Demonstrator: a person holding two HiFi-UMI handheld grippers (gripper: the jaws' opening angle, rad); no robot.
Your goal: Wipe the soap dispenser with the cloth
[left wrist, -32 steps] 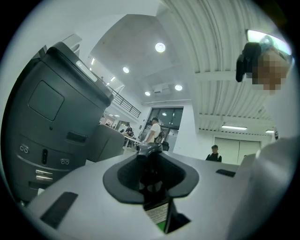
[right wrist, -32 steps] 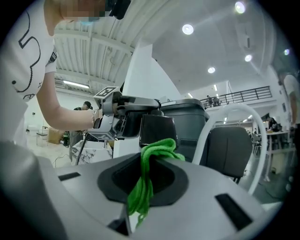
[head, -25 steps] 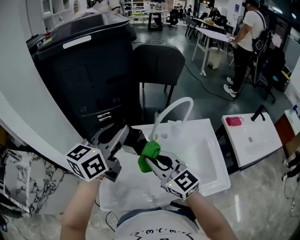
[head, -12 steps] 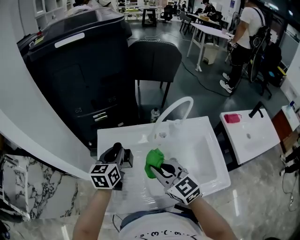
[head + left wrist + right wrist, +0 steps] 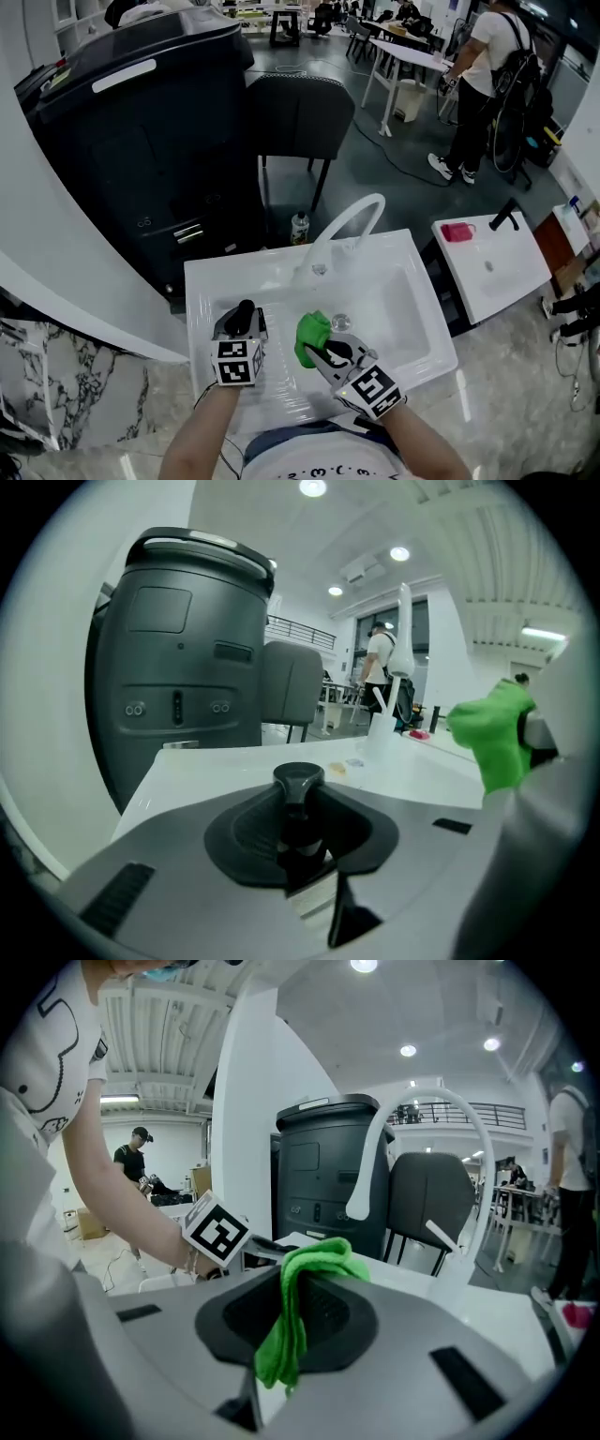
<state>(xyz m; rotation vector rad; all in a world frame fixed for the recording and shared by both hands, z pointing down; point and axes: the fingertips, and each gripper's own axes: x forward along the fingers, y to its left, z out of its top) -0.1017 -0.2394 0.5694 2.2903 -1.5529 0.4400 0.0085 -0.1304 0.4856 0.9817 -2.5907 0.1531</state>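
Observation:
A black soap dispenser [image 5: 246, 311] is clamped in my left gripper [image 5: 242, 321], low over the left rim of the white sink [image 5: 281, 281]. In the left gripper view its pump head [image 5: 298, 780] stands upright between the jaws. My right gripper [image 5: 321, 349] is shut on a bunched green cloth [image 5: 313, 334], just right of the dispenser and apart from it. In the right gripper view the cloth [image 5: 298, 1312] hangs out of the jaws, with the left gripper's marker cube [image 5: 216, 1228] beyond. The cloth [image 5: 497, 735] shows at the right of the left gripper view.
A white arched faucet [image 5: 349, 220] rises behind the basin [image 5: 398, 305]. A large black machine [image 5: 141, 122] and a dark chair [image 5: 298, 117] stand beyond the sink. At right is a second white sink unit [image 5: 497, 272] with a pink object [image 5: 457, 232]; a person [image 5: 487, 75] stands farther back.
My left gripper has dropped with the dispenser from chest height to just above the sink rim. The right gripper with the cloth has sunk a little too.

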